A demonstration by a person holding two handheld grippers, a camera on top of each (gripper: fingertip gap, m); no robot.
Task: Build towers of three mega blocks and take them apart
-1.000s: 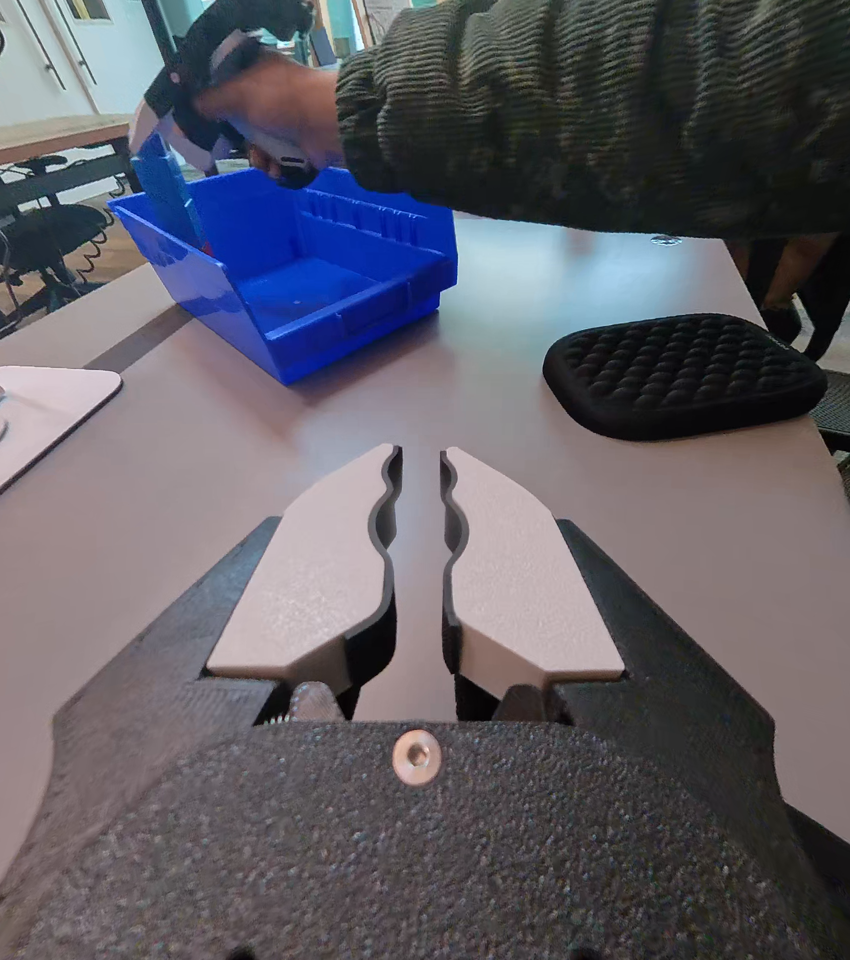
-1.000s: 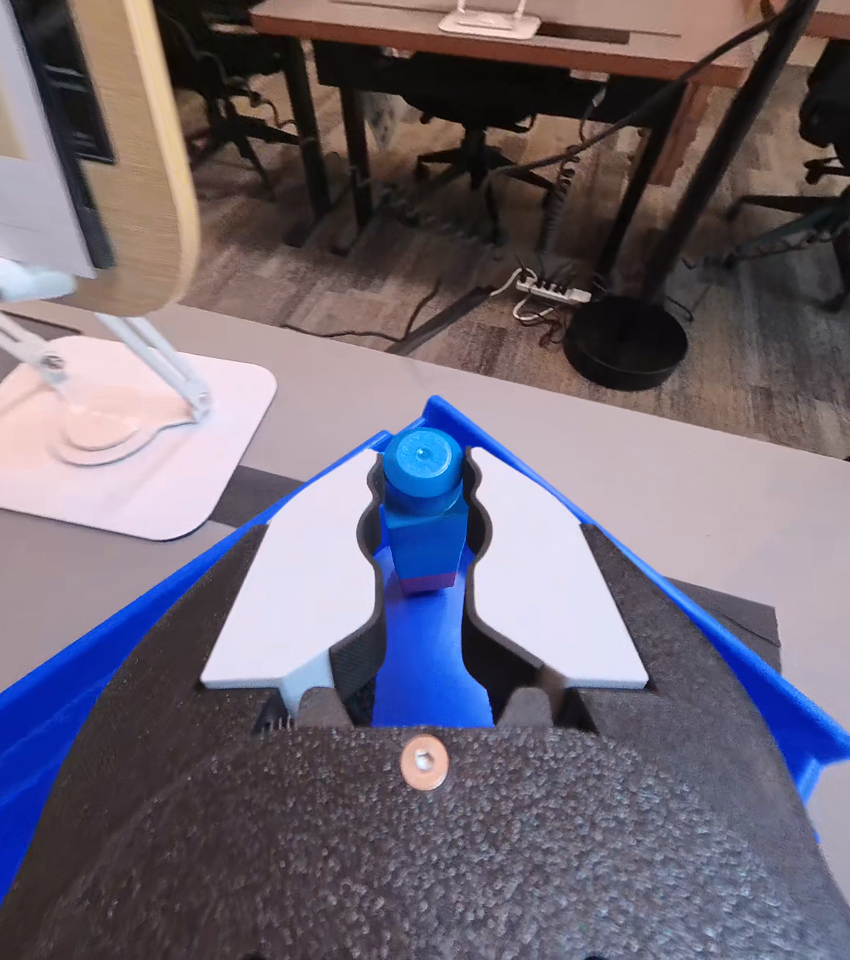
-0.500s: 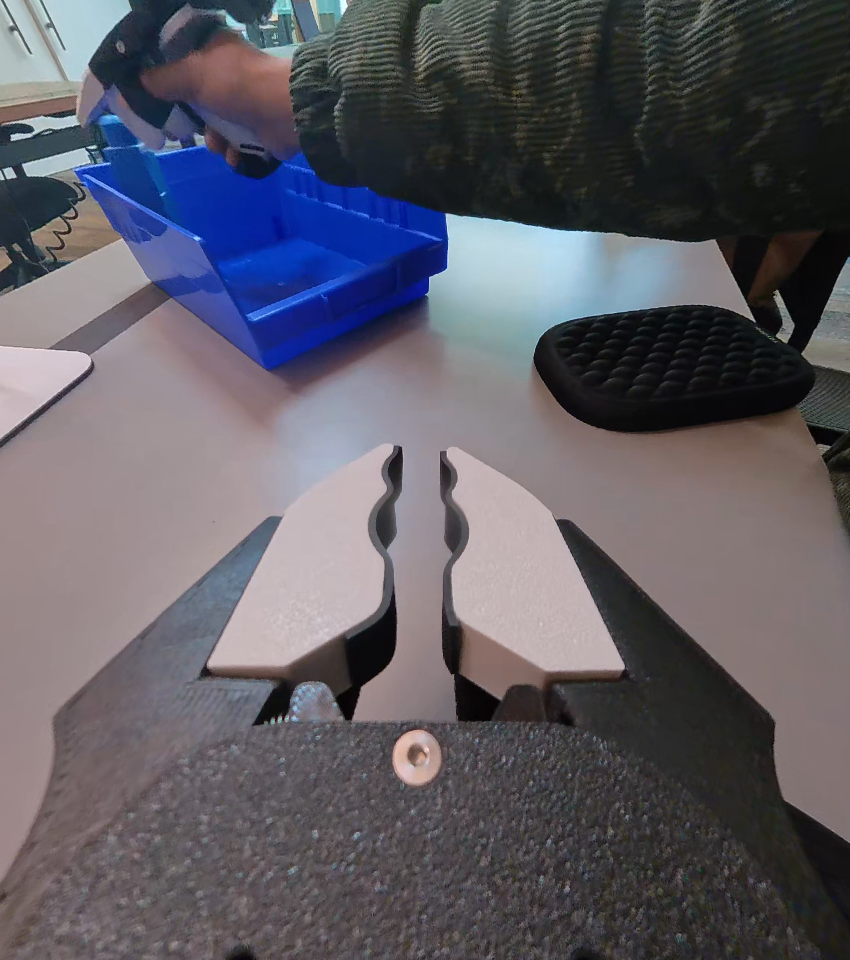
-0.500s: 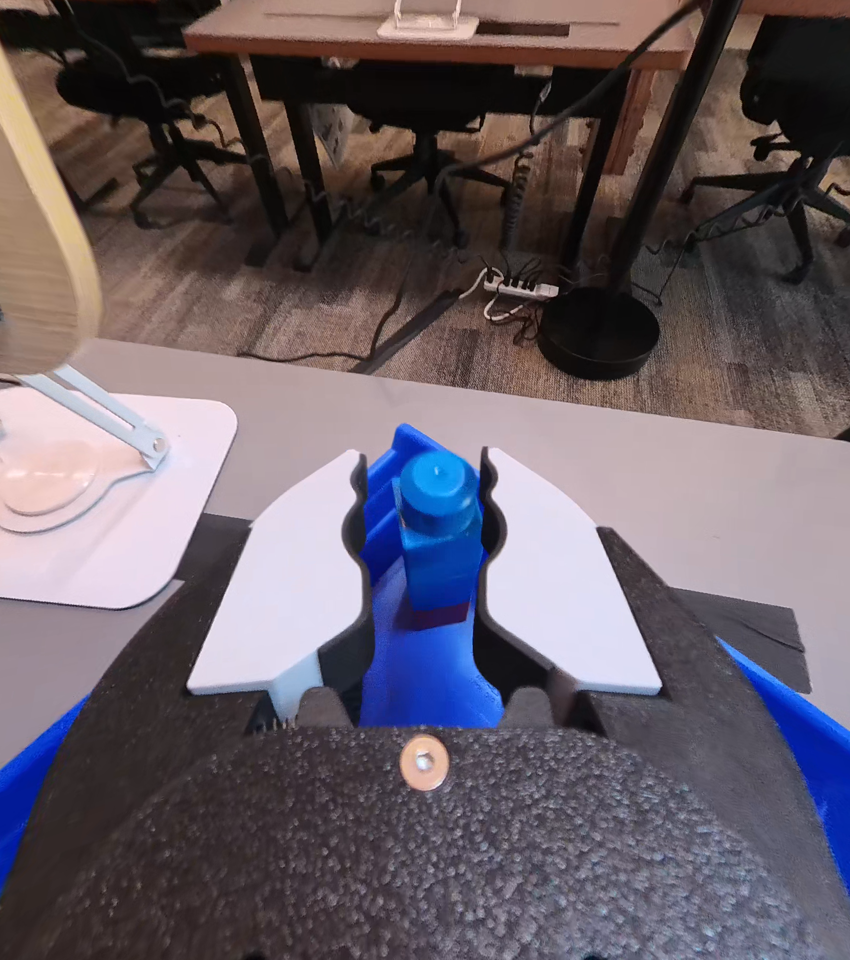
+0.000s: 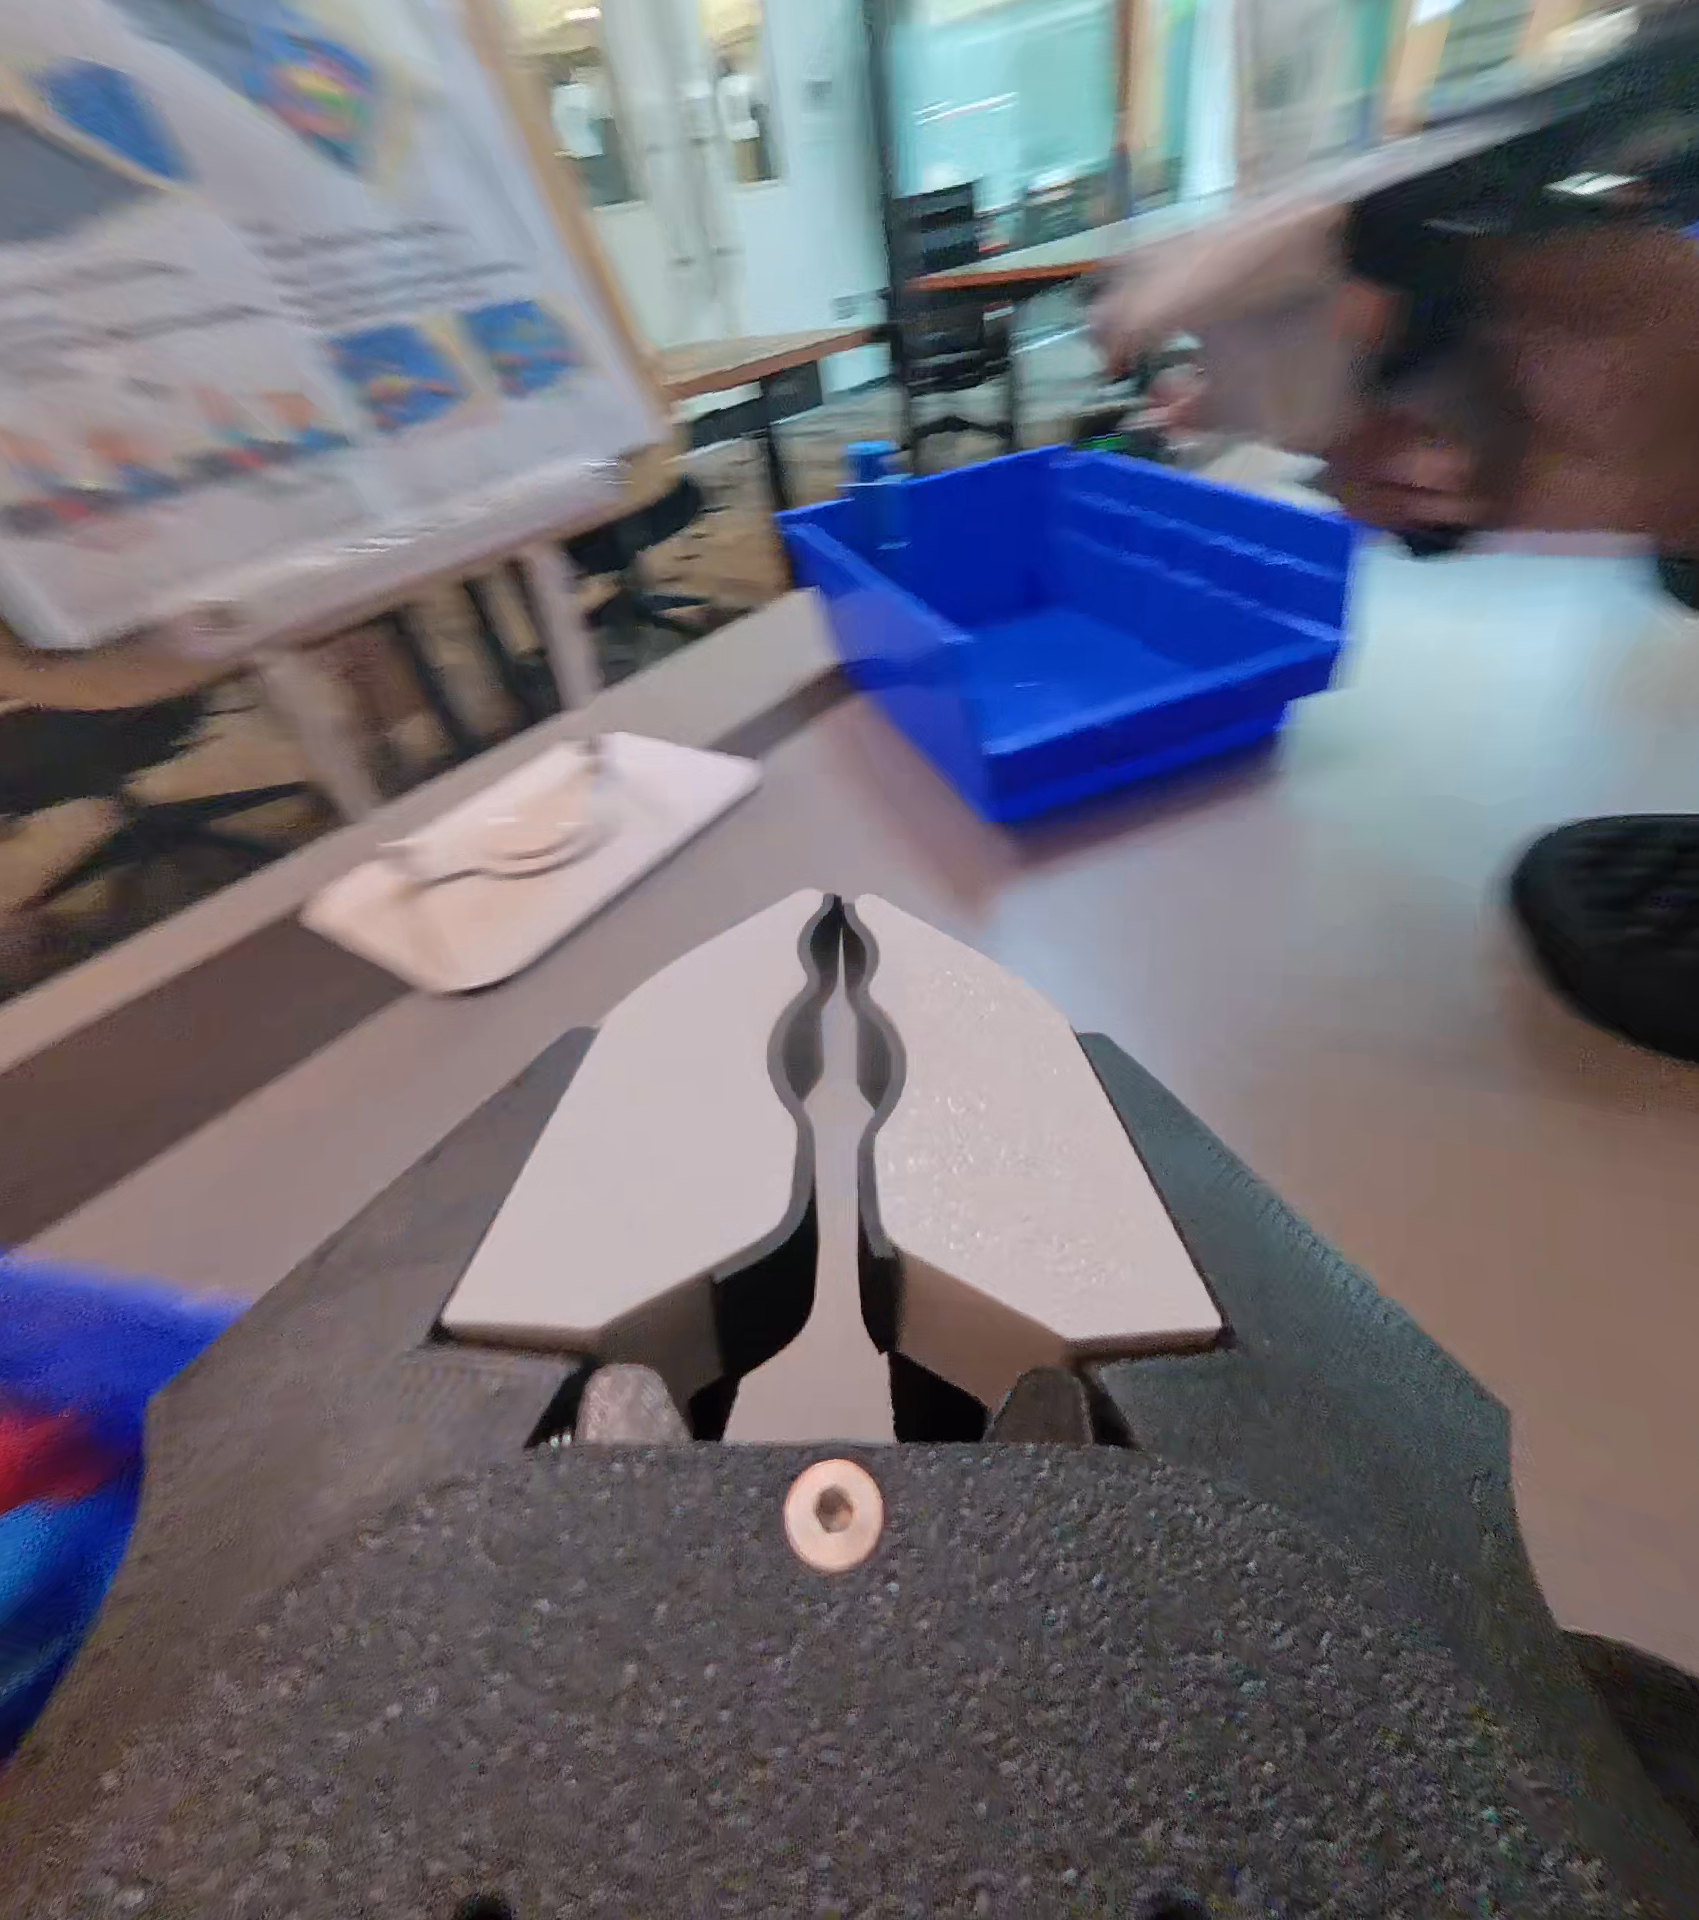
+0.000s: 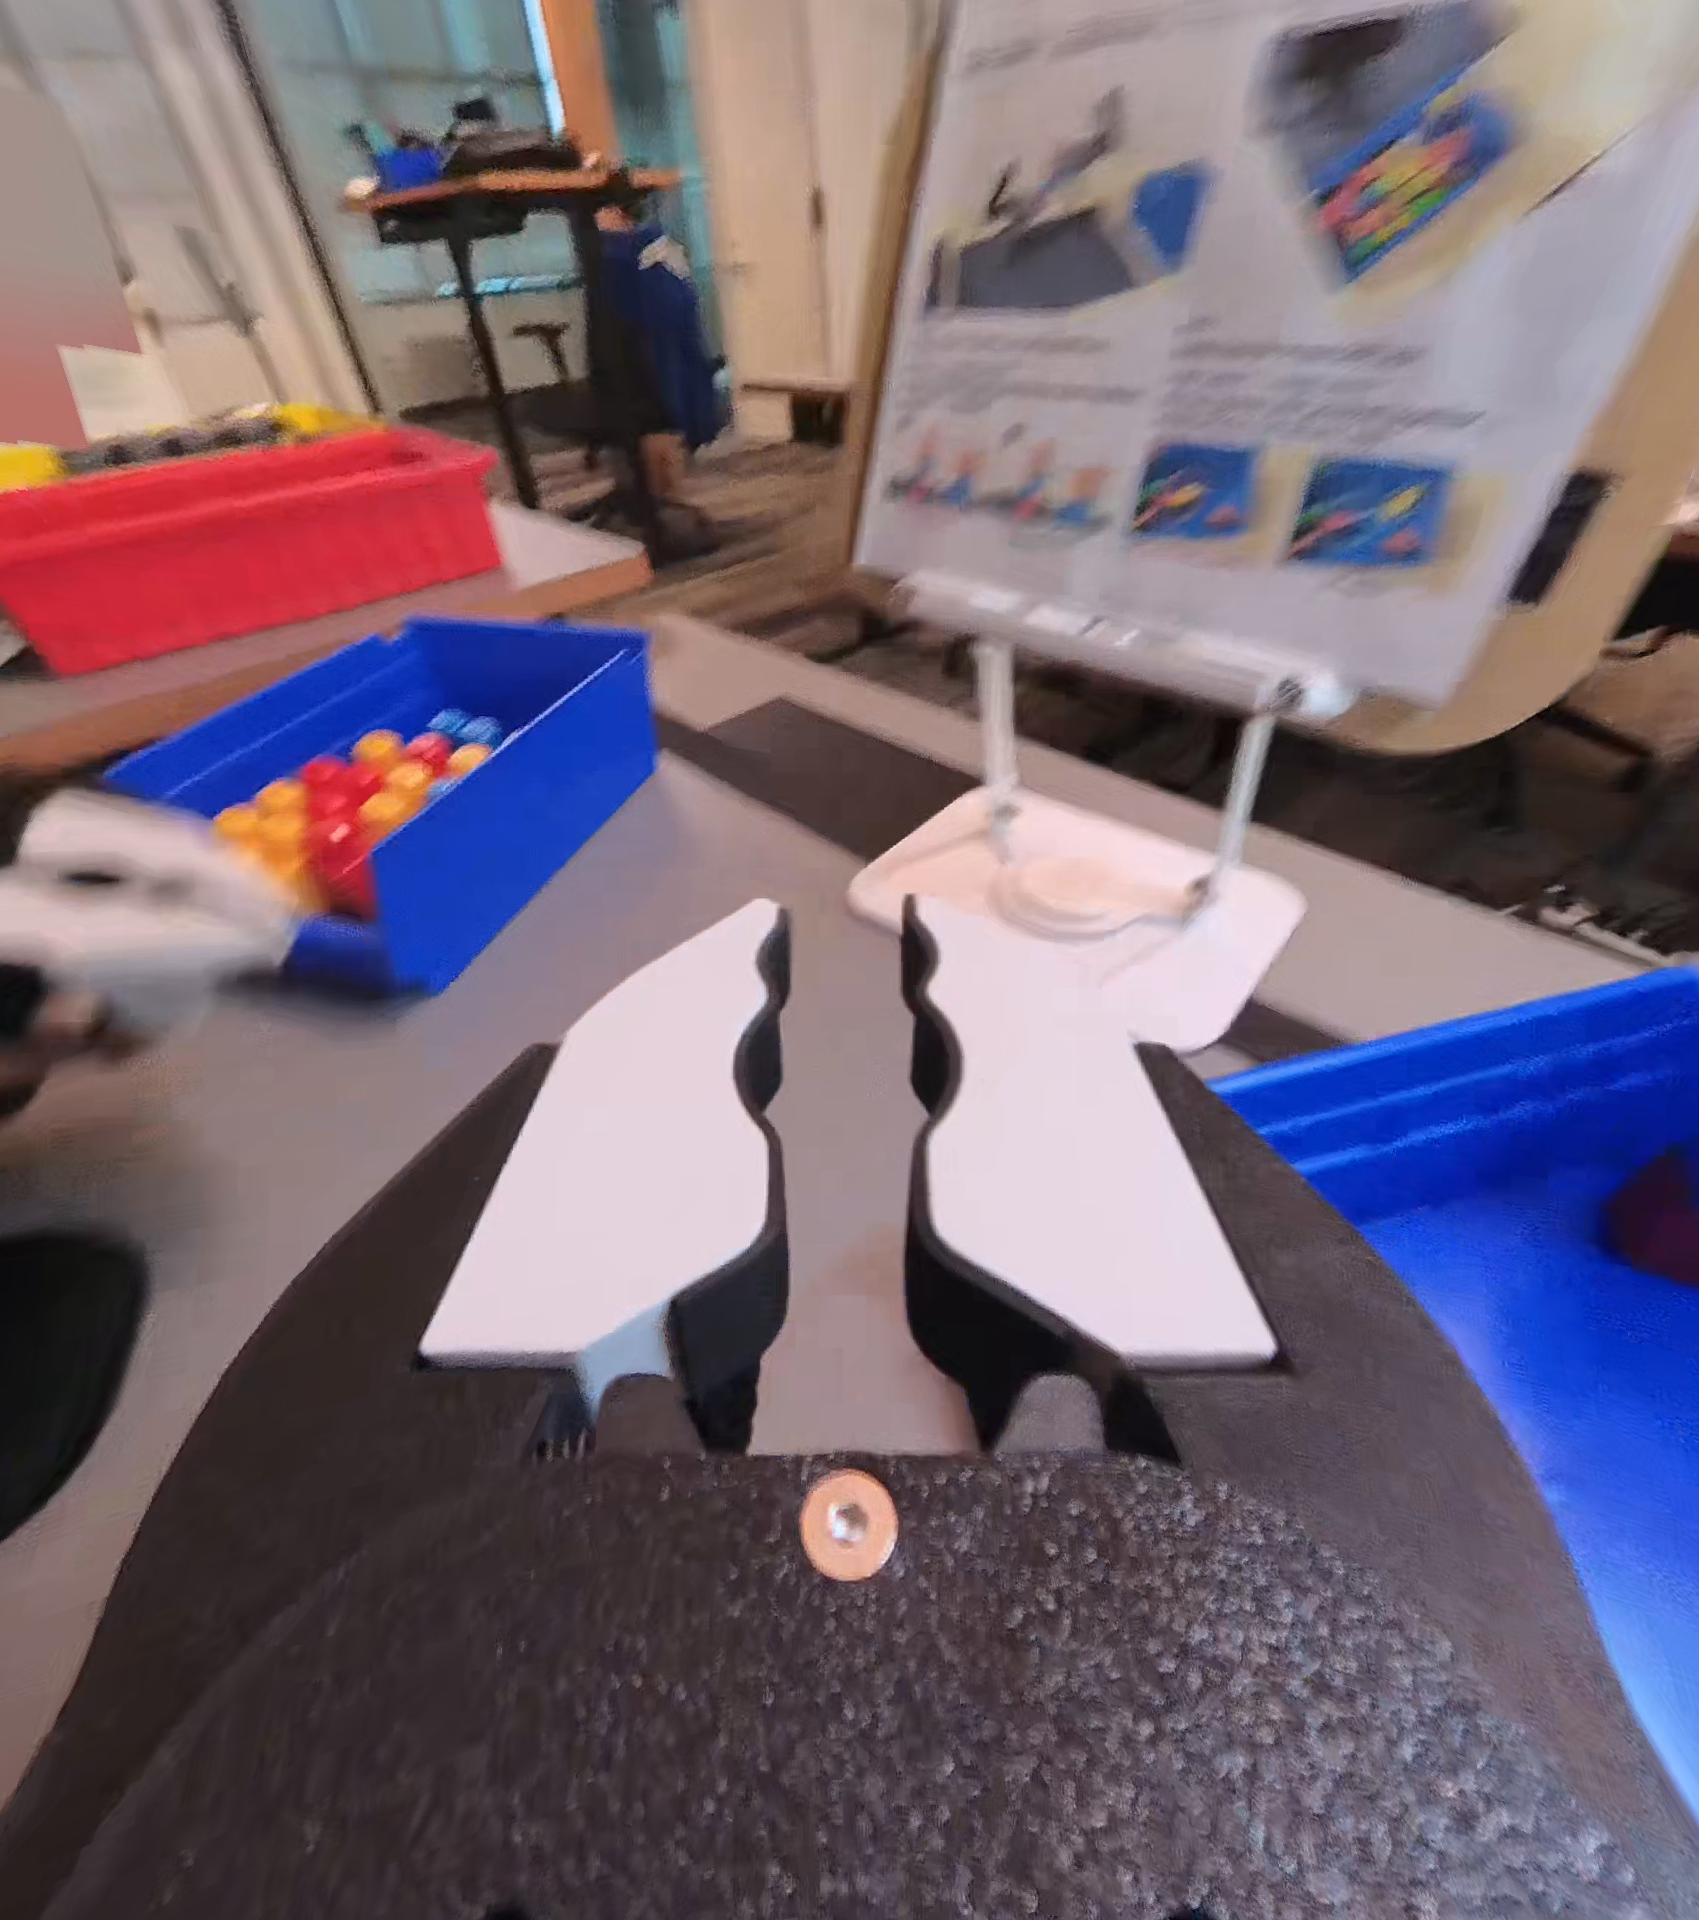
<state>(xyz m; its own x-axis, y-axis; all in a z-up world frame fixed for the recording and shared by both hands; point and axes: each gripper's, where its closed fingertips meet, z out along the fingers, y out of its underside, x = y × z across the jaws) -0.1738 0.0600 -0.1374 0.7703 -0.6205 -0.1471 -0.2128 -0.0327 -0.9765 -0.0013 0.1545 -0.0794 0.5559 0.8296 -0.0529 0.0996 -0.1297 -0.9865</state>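
- The left gripper [image 5: 839, 914], its white fingers pressed together on nothing, hovers over the grey table [image 5: 1188, 1039].
- Ahead of it, a blue block tower [image 5: 874, 488] stands in the blue plastic bin [image 5: 1136, 727].
- The right gripper [image 6: 843, 925] is spread apart, empty; the second blue bin of coloured mega blocks [image 6: 357, 800] lies ahead-left.

A grey table [image 5: 1188, 966] carries a blue bin [image 5: 1084, 644] at its far side, with a blue block tower [image 5: 874, 497] standing upright in the bin's far corner, and a black bumpy pad [image 5: 1676, 935] lies on the table near the bin's right. A white flat stand base [image 6: 1084, 914] rests on the table beside a dark strip [image 6: 824, 790], holding up a tilted board with printed sheets. A second blue bin [image 6: 512, 842], filled with red, orange and blue blocks [image 6: 346, 800], sits on the table well apart from the first.
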